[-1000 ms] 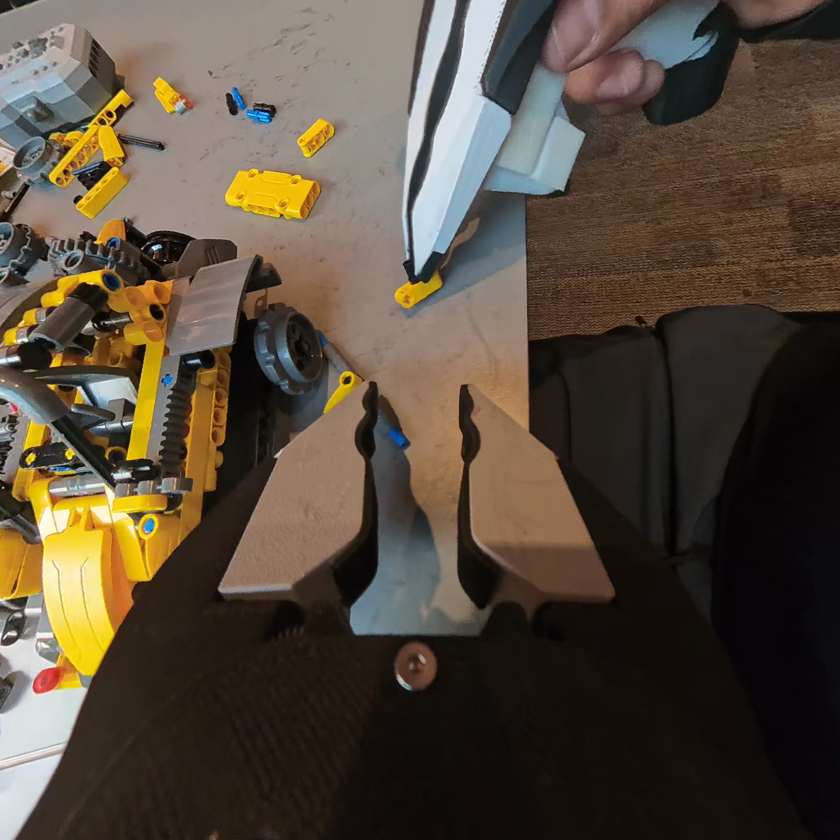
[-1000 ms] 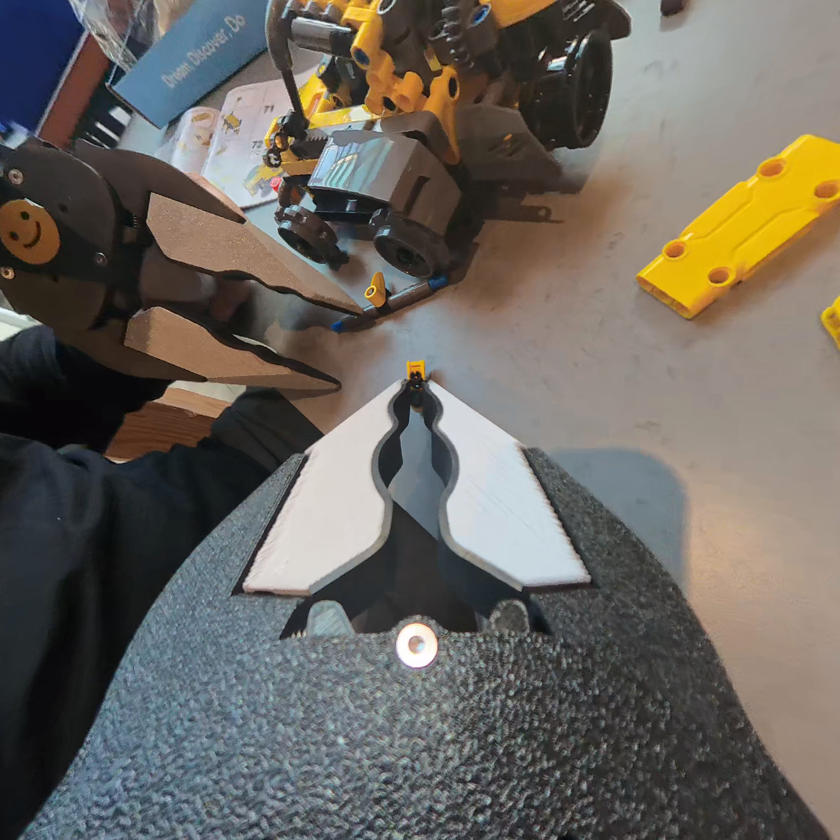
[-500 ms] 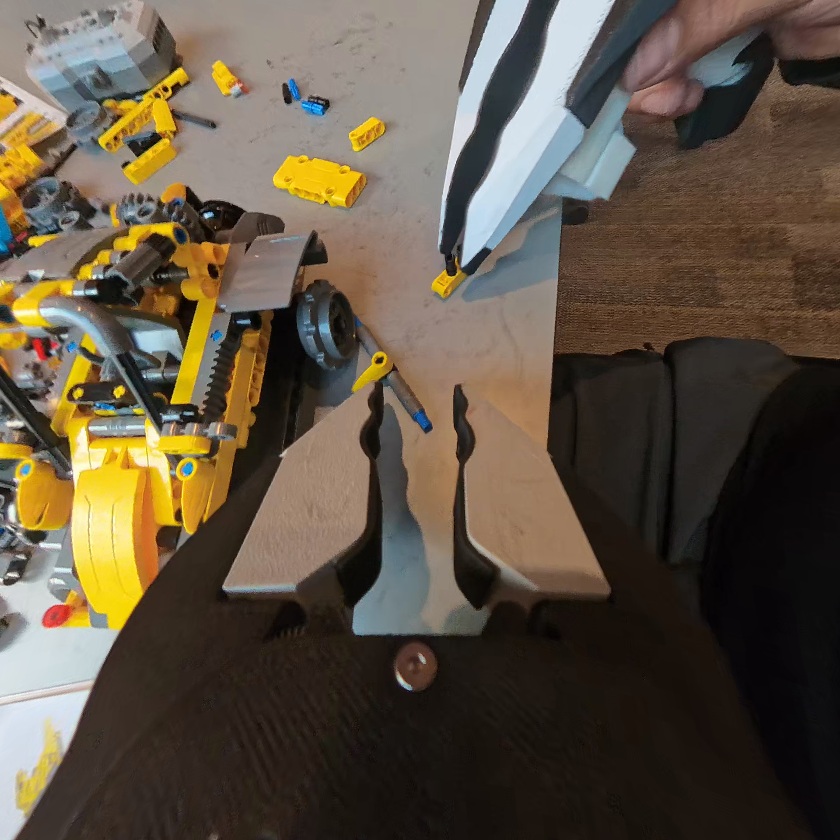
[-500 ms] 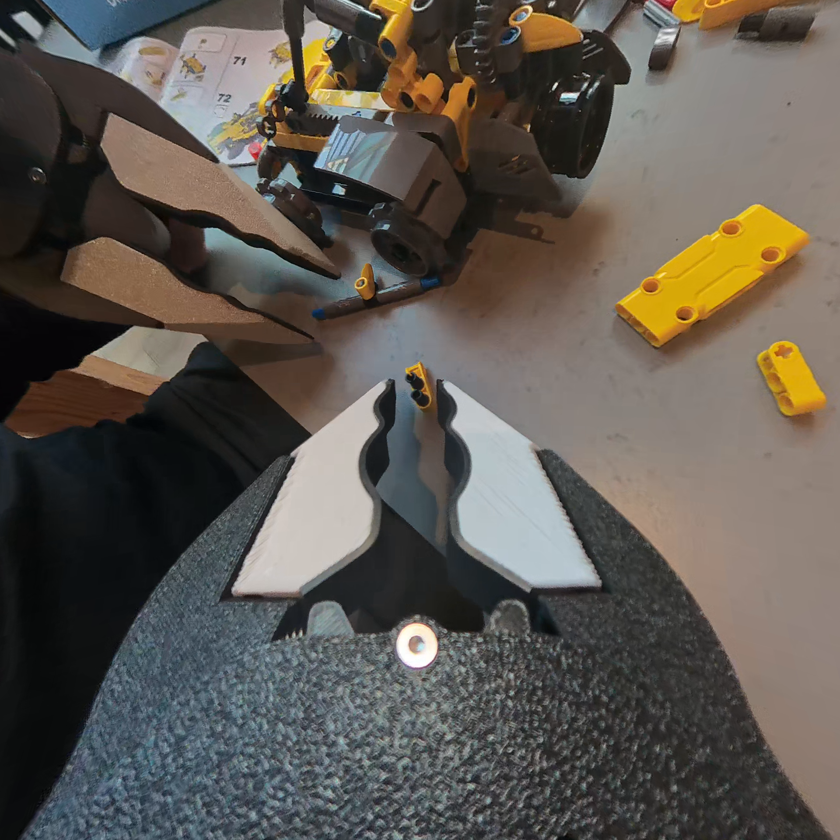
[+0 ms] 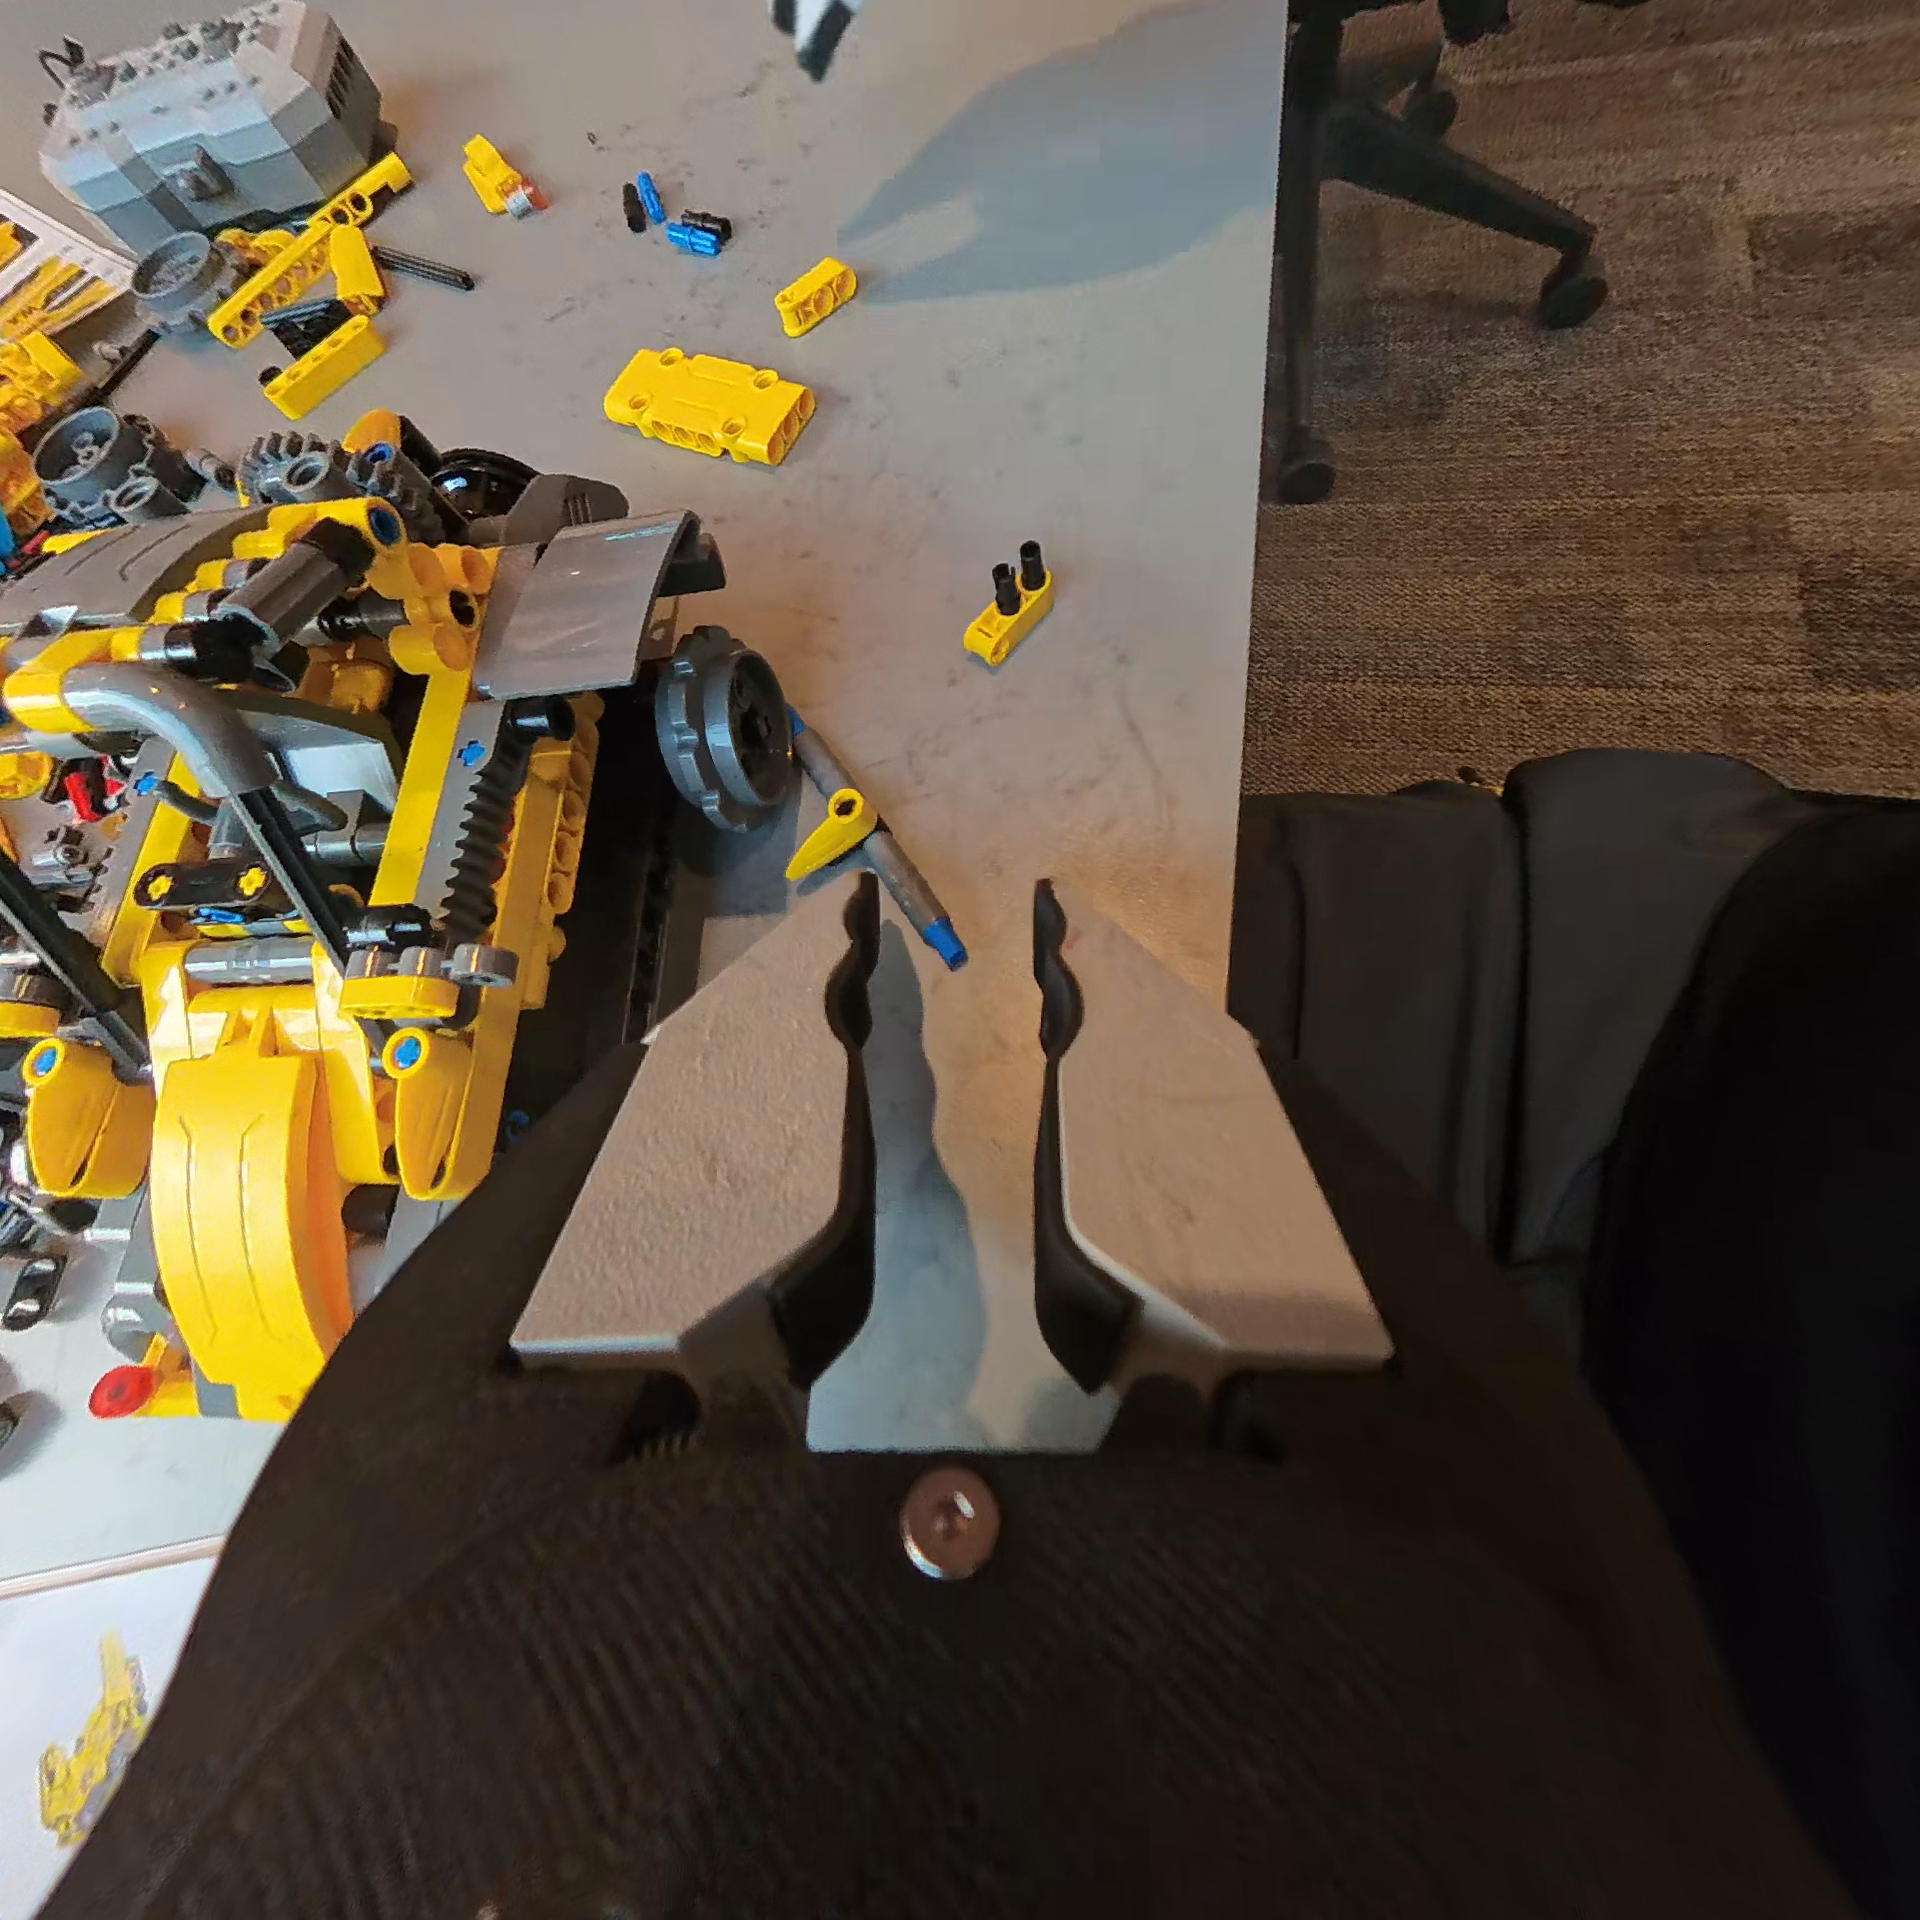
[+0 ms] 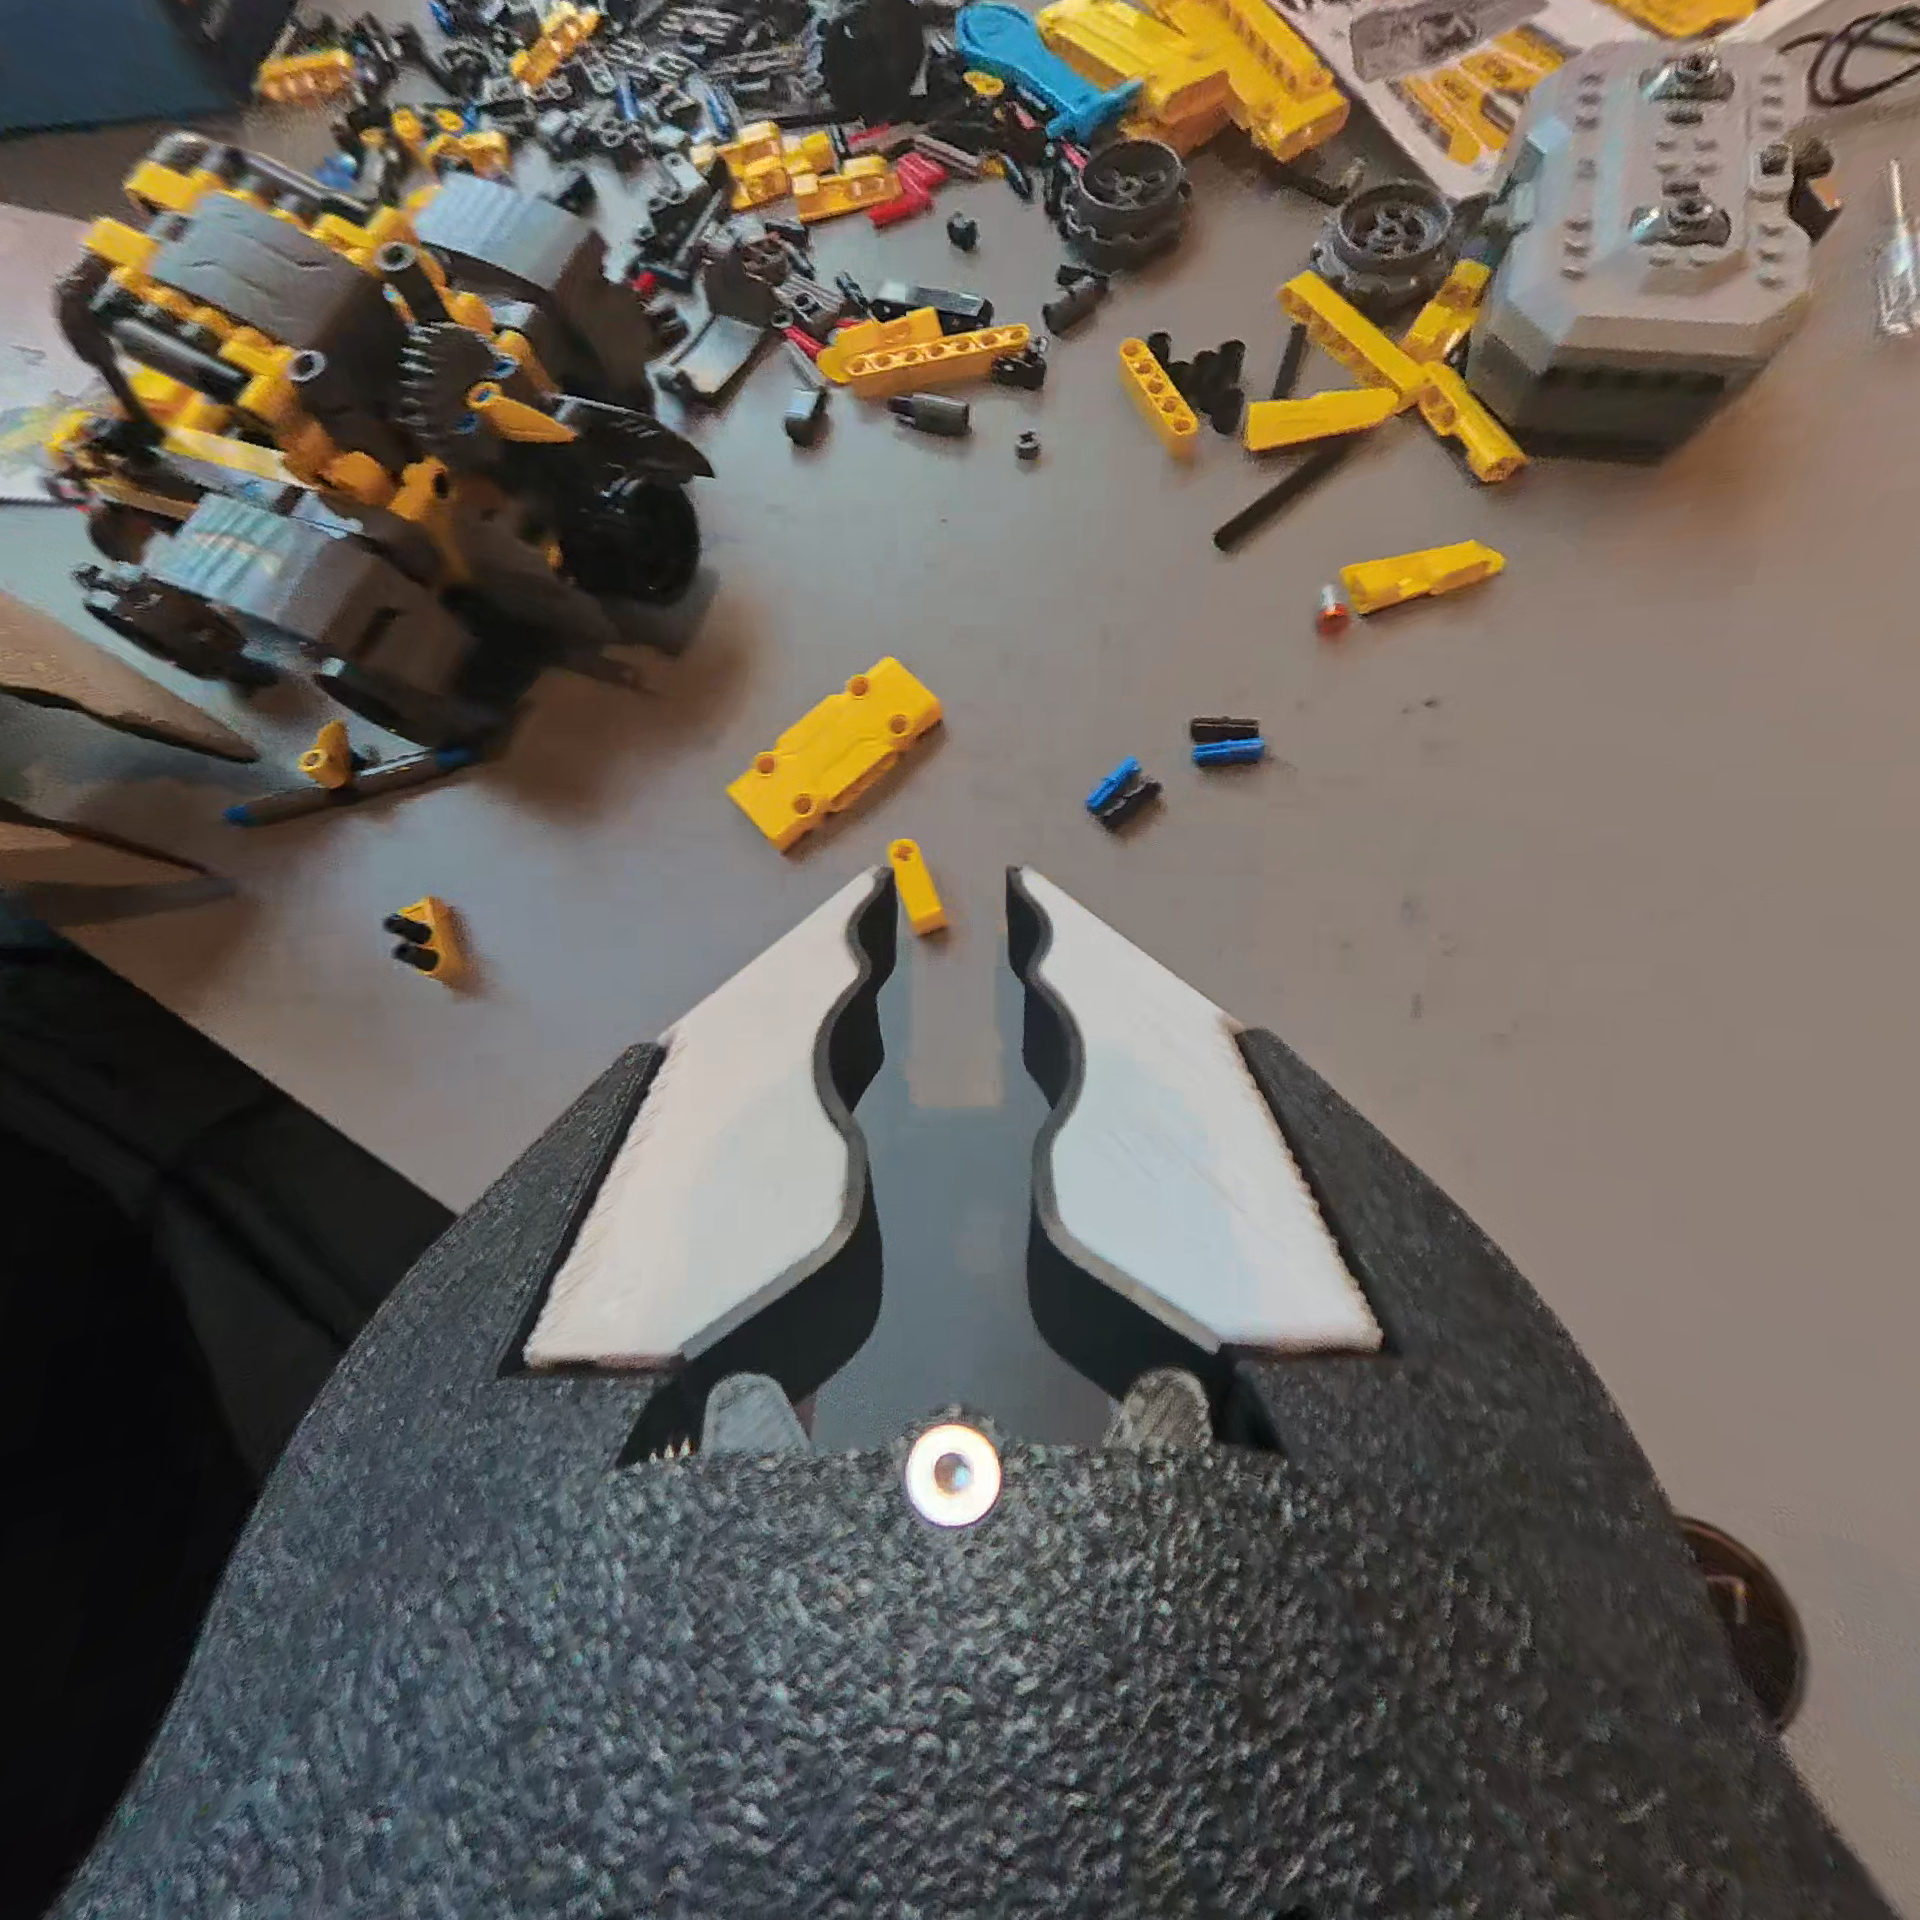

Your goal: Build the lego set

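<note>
Just ahead of the right gripper's point(image 6: 951, 883) parted jaws, a yellow connector point(image 6: 918, 886).

Right gripper point(image 5: 821, 26) only a white-black tip, cut off at top edge of left wrist view. Left gripper point(image 6: 104, 790) in right wrist view: brown fingers cut by left edge, blurred, gap hard to read. Yellow vehicle model point(image 5: 270, 831) runs off left edge; its far side hidden. Same model in right wrist view motion-blurred. Parts pile point(image 6: 831, 125) at top too small and blurred to sort. Grey axle point(image 5: 883, 862) partly hidden behind left finger. Booklet point(image 5: 73, 1714) cropped lower left.
</note>
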Available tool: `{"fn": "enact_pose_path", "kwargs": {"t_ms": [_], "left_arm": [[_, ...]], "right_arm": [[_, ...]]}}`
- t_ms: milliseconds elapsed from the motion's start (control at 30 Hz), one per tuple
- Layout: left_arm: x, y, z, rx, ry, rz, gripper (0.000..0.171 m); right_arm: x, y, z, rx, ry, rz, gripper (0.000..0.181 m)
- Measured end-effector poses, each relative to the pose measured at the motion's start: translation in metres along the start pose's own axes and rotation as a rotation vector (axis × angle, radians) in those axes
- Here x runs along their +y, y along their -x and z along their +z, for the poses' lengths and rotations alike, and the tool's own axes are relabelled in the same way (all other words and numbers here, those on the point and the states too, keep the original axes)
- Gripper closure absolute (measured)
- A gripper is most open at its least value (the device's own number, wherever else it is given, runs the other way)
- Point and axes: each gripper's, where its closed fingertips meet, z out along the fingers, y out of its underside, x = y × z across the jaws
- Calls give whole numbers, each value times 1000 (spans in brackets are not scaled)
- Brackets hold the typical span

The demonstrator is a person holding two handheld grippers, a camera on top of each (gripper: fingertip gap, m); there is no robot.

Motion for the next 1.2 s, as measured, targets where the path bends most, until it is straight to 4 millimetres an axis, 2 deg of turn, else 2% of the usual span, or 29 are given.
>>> {"fn": "enact_pose_path", "kwargs": {"t_ms": [67, 133, 267, 500, 567, 700, 1100, 1200], "left_arm": [[1, -2, -2, 8, 2, -3, 144], [4, -4, -5, 11, 3, -3, 144], [9, -7, -13, 16, 1, -11, 144], [13, -10, -14, 25, 16, -5, 144], [14, -11, -13, 35, 24, -8, 144], [13, -11, -13, 48, 19, -26, 146], [11, -15, -15, 99, -1, -36, 148], [10, -16, -16, 100, -5, -35, 148]], "right_arm": [[-1, -12, 8, -13, 34, -38, 158], [0, -12, 15, -81, 72, -165, 165], [-1, -23, 25, -121, 141, -362, 166], [-4, -34, 45, -143, 271, -546, 164], [-5, -34, 47, -161, 276, -545, 164], [-14, -24, 47, -182, 174, -537, 164], [-6, -11, 48, -150, 75, -498, 162], [-15, -7, 44, -113, -6, -468, 161]]}}
